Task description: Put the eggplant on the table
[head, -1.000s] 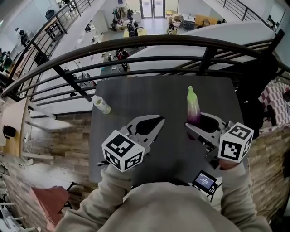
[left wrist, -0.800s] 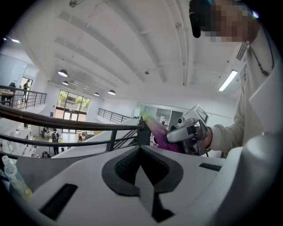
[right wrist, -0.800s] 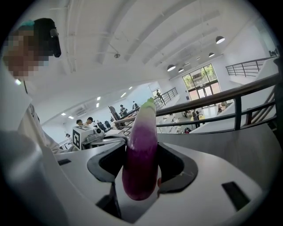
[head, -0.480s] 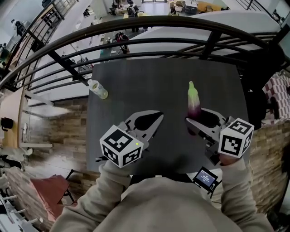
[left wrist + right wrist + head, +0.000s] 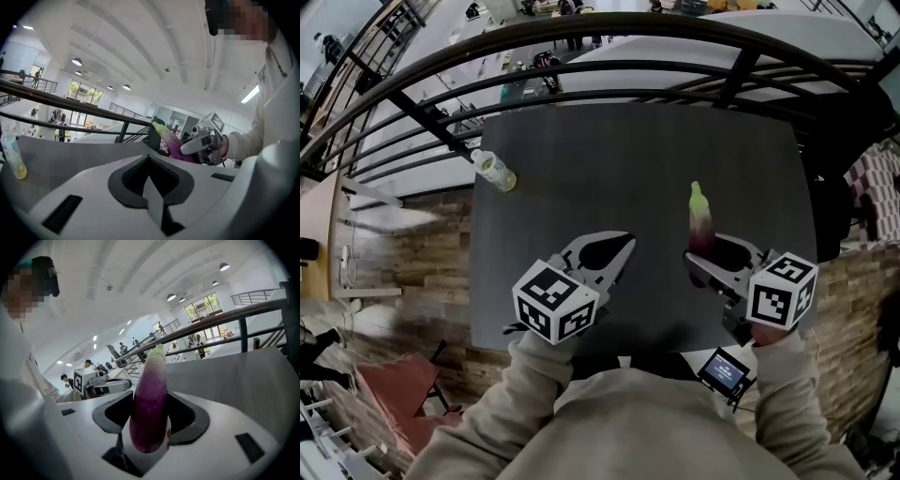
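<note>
While gripping the eggplant [image 5: 150, 399] by its purple end in the right claw [image 5: 719, 258], green tip jutting ahead of the jaws over the table [image 5: 609, 159], seemingly mid-placement, lower it flat onto the surface beneath, then spread the jaws, leaving the left claw [image 5: 602, 255] closed and empty alongside.

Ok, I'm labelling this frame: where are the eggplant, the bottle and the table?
eggplant [image 5: 700, 225]: head view, middle of its body.
bottle [image 5: 494, 170]: head view, middle of its body.
table [image 5: 619, 159]: head view, bare dark top.
</note>
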`<state>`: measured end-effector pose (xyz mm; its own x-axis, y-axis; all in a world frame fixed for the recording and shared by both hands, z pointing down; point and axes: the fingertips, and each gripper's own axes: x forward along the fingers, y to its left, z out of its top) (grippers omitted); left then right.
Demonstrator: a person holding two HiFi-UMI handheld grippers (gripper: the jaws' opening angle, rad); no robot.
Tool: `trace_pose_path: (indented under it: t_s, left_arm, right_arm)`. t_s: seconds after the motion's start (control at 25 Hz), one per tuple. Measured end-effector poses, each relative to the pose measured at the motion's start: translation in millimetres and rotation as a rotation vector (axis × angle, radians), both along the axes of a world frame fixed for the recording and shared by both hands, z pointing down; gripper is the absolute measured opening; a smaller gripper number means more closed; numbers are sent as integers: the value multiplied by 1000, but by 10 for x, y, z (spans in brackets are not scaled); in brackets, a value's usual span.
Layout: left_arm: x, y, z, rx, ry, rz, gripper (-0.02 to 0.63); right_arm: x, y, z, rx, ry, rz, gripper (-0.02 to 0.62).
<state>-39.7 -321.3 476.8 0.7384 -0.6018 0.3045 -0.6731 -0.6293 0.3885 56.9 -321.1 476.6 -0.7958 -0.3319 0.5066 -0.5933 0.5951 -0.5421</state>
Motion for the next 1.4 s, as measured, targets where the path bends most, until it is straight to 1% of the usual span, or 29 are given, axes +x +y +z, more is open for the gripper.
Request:
trace_pose_path:
  t_s: [0.28, 0.48, 0.68, 0.8, 0.92, 1.08, 1.16, 1.28, 1.4]
  left_arm:
    - [-25, 106, 400, -70, 5, 10, 5]
    - [-35, 153, 582, -102, 18, 7, 5]
    - [-95, 209, 848, -143, 11, -1, 5]
    - [-105, 220, 967, -164, 15, -9, 5]
    - [-96, 241, 1102, -189, 11, -4, 5]
    - [-88, 317, 1255, -223, 9, 1, 5]
    - [-94, 324, 1312, -219, 9, -1, 5]
    - [-145, 309, 1366, -197, 33, -22, 5]
    - [-152, 371, 1487, -224, 32, -23, 5]
  right_arm:
    - [-87, 50, 350, -57, 33, -3, 235]
    - [-140, 138, 623, -113, 55, -16, 236]
    - [-160, 188, 931, -160, 82, -26, 236]
    - [-131, 222, 1144, -209, 89, -12, 236]
    - [-125, 245, 1368, -246, 117, -4, 236]
    - [-146, 290, 1566, -294, 123, 7, 236]
    - [-145, 288, 1650, -312, 124, 8, 236]
    - [-123, 286, 1809, -345, 126, 13, 236]
    - [-45, 327, 1976, -370, 156, 13, 236]
